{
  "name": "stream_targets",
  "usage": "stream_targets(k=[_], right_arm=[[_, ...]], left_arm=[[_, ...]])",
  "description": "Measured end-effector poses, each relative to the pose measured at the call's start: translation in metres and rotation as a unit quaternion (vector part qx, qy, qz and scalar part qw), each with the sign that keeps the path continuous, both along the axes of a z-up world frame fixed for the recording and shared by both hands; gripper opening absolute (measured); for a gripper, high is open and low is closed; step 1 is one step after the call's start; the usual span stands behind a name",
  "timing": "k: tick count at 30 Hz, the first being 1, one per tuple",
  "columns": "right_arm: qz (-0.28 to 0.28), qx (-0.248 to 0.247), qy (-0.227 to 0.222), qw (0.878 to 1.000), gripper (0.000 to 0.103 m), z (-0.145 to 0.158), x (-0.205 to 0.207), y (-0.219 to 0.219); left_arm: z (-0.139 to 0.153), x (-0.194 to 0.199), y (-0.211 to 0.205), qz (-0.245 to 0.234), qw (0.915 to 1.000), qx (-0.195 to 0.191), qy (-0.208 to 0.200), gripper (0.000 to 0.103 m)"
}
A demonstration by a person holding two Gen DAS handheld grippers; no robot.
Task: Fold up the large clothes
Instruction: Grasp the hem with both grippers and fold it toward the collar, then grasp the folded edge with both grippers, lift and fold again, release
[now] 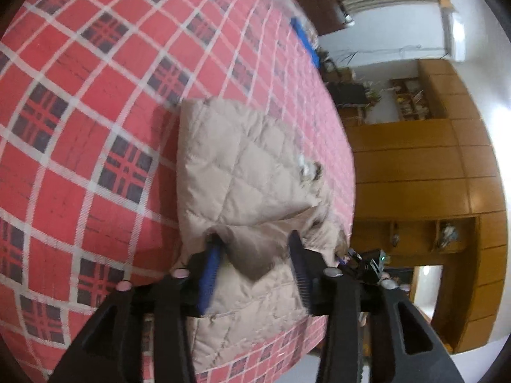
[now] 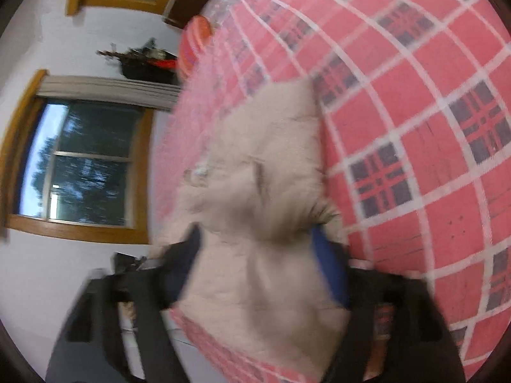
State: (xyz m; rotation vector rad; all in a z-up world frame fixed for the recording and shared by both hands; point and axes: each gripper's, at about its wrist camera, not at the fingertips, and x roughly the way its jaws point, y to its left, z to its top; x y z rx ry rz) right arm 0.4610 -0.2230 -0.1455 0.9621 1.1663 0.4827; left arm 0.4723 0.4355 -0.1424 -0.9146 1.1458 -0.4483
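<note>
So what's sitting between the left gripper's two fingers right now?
A bunched fold of the beige quilted jacket fills the gap between the left gripper's spread fingers, seen in the left wrist view.

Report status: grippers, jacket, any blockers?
Left gripper open, straddling jacket. Right gripper open, jacket between fingers. Jacket bunched on bed. No blockers seen.

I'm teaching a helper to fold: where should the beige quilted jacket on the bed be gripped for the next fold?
Judging by its pose, grip the jacket at its near hem corners, coming from the bed's near edge; that edge overhangs, loose and bunched.
</note>
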Motion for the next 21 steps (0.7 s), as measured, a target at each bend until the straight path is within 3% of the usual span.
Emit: stream_targets(k=[2,7,10,14,16,17,18,19,20,21], right_arm=[[0.007,0.011,-0.021,1.000,0.079,0.014,-0.002,-0.005],[0.005,-0.098,-0.062,0.993,0.076,0.031,-0.006,-0.007],[0.019,-0.161,-0.071,0.984,0.073,0.020,-0.006,0.005],[0.035,-0.186,-0.069,0.980,0.071,-0.005,-0.006,0.021],[0.038,-0.190,-0.070,0.979,0.066,-0.010,-0.008,0.028],[0.042,-0.188,-0.071,0.979,0.056,-0.011,-0.008,0.031],[0.046,-0.188,-0.075,0.978,0.041,-0.012,-0.009,0.034],[0.045,-0.195,-0.078,0.977,0.034,-0.013,-0.007,0.033],[0.043,-0.202,-0.084,0.975,0.025,-0.009,-0.009,0.033],[0.042,-0.202,-0.093,0.974,0.017,-0.004,-0.011,0.034]], left_arm=[[0.006,-0.005,0.010,0.012,0.9997,-0.012,-0.019,0.064],[0.009,-0.012,0.009,0.014,0.9957,0.080,-0.046,0.065],[0.000,-0.007,-0.004,-0.005,0.9929,0.110,-0.044,0.065],[-0.011,-0.001,-0.023,-0.033,0.9900,0.131,-0.041,0.065],[-0.018,0.003,-0.032,-0.041,0.9882,0.144,-0.033,0.065],[-0.019,0.004,-0.035,-0.042,0.9876,0.148,-0.032,0.064],[-0.019,0.003,-0.037,-0.043,0.9869,0.152,-0.034,0.060],[-0.017,0.001,-0.040,-0.043,0.9848,0.163,-0.042,0.048],[-0.014,-0.001,-0.043,-0.047,0.9823,0.175,-0.047,0.016],[-0.013,-0.001,-0.043,-0.048,0.9811,0.179,-0.055,0.014]])
